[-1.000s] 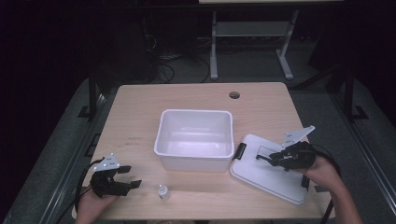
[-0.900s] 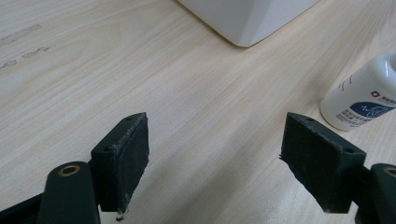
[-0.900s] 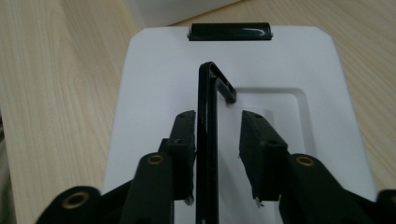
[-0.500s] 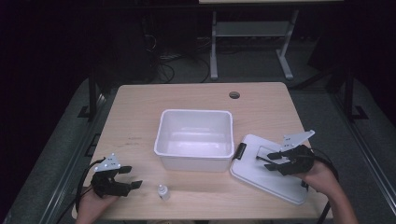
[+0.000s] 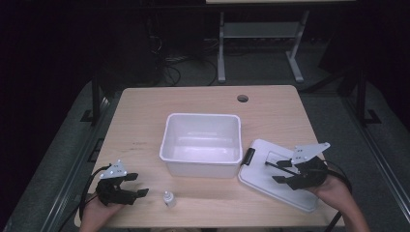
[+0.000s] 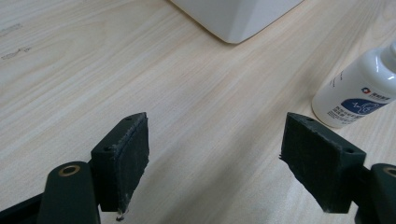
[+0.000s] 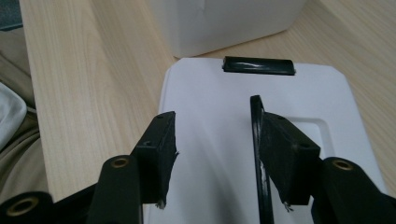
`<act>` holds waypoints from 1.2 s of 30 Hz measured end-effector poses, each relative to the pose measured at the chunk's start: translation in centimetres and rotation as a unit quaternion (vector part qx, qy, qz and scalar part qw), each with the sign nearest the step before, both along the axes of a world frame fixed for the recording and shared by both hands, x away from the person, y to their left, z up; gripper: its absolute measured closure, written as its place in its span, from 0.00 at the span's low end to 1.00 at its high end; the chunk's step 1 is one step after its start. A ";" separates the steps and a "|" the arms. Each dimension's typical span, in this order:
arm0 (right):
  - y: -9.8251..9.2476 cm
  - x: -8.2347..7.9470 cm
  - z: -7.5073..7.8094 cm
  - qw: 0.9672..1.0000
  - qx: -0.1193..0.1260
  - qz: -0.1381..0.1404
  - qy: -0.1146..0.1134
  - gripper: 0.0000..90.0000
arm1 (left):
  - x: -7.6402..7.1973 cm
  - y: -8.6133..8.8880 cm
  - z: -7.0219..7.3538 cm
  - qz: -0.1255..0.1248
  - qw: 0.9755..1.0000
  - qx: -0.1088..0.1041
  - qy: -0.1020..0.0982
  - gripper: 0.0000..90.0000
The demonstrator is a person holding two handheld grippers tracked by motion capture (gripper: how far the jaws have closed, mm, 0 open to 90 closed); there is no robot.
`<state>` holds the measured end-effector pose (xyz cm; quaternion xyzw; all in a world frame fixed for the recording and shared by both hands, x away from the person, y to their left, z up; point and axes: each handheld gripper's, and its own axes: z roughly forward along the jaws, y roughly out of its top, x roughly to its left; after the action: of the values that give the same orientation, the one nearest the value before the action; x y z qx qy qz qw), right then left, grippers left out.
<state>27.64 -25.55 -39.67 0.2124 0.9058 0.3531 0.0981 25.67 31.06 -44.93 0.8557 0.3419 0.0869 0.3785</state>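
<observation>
The lid (image 5: 275,180) lies flat on the table (image 5: 145,111), just right of the tub (image 5: 202,143), its black latch (image 7: 258,65) toward the tub. The right gripper (image 5: 280,171) sits over the lid; its jaws have just been opening and now stand apart (the lid's raised black handle (image 7: 256,135) runs along the right-hand pad). The left gripper (image 5: 138,186), left of the tub's near corner, is spread wide with nothing between its jaws, near a small white bottle (image 5: 168,198).

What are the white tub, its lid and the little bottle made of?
The tub looks like smooth, slightly glossy white plastic, with thin walls and rounded corners. The lid seems matte white plastic, with a black handle and black clip, probably plastic too. The bottle appears glossy white plastic with a printed label.
</observation>
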 end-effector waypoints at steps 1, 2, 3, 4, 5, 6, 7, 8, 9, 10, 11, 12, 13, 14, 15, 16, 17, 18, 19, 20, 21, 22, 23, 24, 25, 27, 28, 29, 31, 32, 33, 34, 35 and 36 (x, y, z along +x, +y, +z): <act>0.1 -0.1 -0.1 1.000 0.001 0.000 -0.001 0.51 | 0.0 0.0 0.0 0.001 1.000 0.000 0.000 0.26; 0.2 -0.2 -0.3 1.000 0.004 0.001 -0.001 0.50 | 0.0 0.0 0.0 0.001 1.000 0.000 0.000 0.26; 0.2 -0.2 -0.3 1.000 0.004 0.001 -0.001 0.50 | 0.0 0.0 0.0 0.001 1.000 0.000 0.000 0.26; 0.3 -0.2 -0.4 1.000 0.005 0.002 0.000 0.49 | 0.0 0.0 0.0 0.002 1.000 -0.001 0.000 0.26; 0.4 -0.3 -0.5 1.000 0.005 0.002 0.002 0.48 | 0.0 0.0 0.0 0.002 1.000 -0.001 0.000 0.26; 0.7 -0.4 -0.8 1.000 0.008 0.003 0.000 0.46 | -0.1 0.0 0.1 0.002 1.000 0.001 0.000 0.26; 0.7 -0.4 -0.8 1.000 0.008 0.003 0.000 0.46 | -0.1 0.0 0.1 0.002 1.000 0.001 0.000 0.26; 1.0 -0.5 -1.0 1.000 0.006 0.004 -0.003 0.45 | -0.1 0.0 0.1 0.002 1.000 0.001 -0.001 0.26; 1.0 -0.5 -1.0 1.000 0.006 0.004 -0.003 0.45 | -0.1 0.0 0.1 0.002 1.000 0.001 -0.001 0.26; 1.1 -0.6 -1.1 1.000 0.006 0.004 -0.004 0.44 | -0.1 0.0 0.1 0.002 1.000 0.001 -0.001 0.26; 1.2 -0.6 -1.2 1.000 0.006 0.003 -0.002 0.43 | -0.1 0.0 0.1 0.002 1.000 0.001 -0.001 0.26; 1.3 -0.6 -1.3 1.000 0.004 0.006 -0.003 0.43 | -0.1 0.0 0.1 0.001 1.000 0.002 -0.002 0.26; 1.4 -0.7 -1.4 1.000 0.002 0.004 -0.003 0.42 | -0.1 0.0 0.1 0.002 1.000 0.001 -0.002 0.26; 1.5 -0.7 -1.6 1.000 0.003 0.004 -0.003 0.42 | -0.1 0.0 0.1 0.001 1.000 0.001 -0.002 0.26; 1.6 -0.8 -1.8 1.000 0.006 0.003 -0.001 0.41 | -0.2 0.0 0.2 0.000 1.000 0.002 -0.003 0.26; 1.6 -0.8 -1.8 1.000 0.006 0.003 -0.001 0.41 | -0.2 0.0 0.2 0.000 1.000 0.002 -0.003 0.26; 1.6 -0.9 -1.9 1.000 0.007 0.002 -0.001 0.41 | -0.2 -0.1 0.2 -0.001 1.000 0.003 -0.002 0.26; 1.6 -0.9 -2.0 1.000 0.010 0.000 0.000 0.40 | -0.2 -0.1 0.1 0.000 1.000 0.001 -0.002 0.26; 1.8 -1.0 -2.1 1.000 0.008 -0.002 0.000 0.39 | -0.2 -0.2 0.1 -0.001 1.000 0.001 0.000 0.26; 1.8 -1.0 -2.2 1.000 0.008 -0.003 -0.001 0.39 | -0.2 -0.3 0.2 -0.004 1.000 0.004 0.002 0.26; 1.8 -1.0 -2.2 1.000 0.008 -0.003 -0.001 0.39 | -0.2 -0.3 0.2 -0.004 1.000 0.004 0.002 0.26; 2.0 -1.1 -2.4 1.000 0.012 -0.002 0.000 0.38 | -0.1 -0.4 0.2 -0.005 1.000 0.005 0.002 0.26; 2.1 -1.2 -2.4 1.000 0.011 -0.003 -0.001 0.38 | -0.1 -0.6 0.4 -0.009 1.000 0.006 0.001 0.26; 2.1 -1.2 -2.4 1.000 0.011 -0.003 -0.001 0.38 | -0.1 -0.6 0.4 -0.009 1.000 0.006 0.001 0.26; 2.3 -1.2 -2.5 1.000 0.011 -0.002 -0.002 0.37 | -0.1 -0.7 0.5 -0.010 1.000 0.006 0.000 0.26; 2.6 -1.3 -2.6 1.000 0.008 -0.001 -0.002 0.36 | -0.1 -0.8 0.8 -0.011 1.000 0.008 -0.002 0.26; 2.8 -1.4 -2.6 1.000 0.003 0.005 -0.001 0.36 | -0.1 -1.0 1.0 -0.018 1.000 0.012 -0.003 0.26; 2.8 -1.4 -2.6 1.000 0.003 0.005 -0.001 0.36 | -0.1 -1.0 1.0 -0.018 1.000 0.012 -0.003 0.26; 2.9 -1.5 -2.5 1.000 0.003 0.007 -0.006 0.35 | -0.2 -1.0 1.2 -0.021 1.000 0.016 -0.001 0.26; 2.9 -1.5 -2.5 1.000 0.009 0.004 -0.004 0.34 | -0.3 -1.1 1.6 -0.031 0.999 0.024 -0.004 0.26; 2.8 -1.6 -2.5 1.000 0.011 0.002 -0.003 0.34 | -0.3 -1.2 1.8 -0.035 0.999 0.026 -0.006 0.26; 2.8 -1.6 -2.5 1.000 0.011 0.002 -0.003 0.34 | -0.3 -1.2 1.8 -0.035 0.999 0.026 -0.006 0.26; 2.8 -1.6 -2.7 1.000 0.010 0.002 -0.003 0.34 | -0.4 -1.4 2.0 -0.039 0.999 0.027 -0.007 0.26; 2.8 -1.6 -2.8 1.000 0.010 0.001 0.000 0.34 | -0.4 -1.5 2.2 -0.044 0.999 0.031 -0.007 0.26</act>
<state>26.05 -22.74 -42.45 0.2122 0.9024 0.3626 0.0955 25.24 29.61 -42.76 0.8806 0.2986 0.0874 0.3574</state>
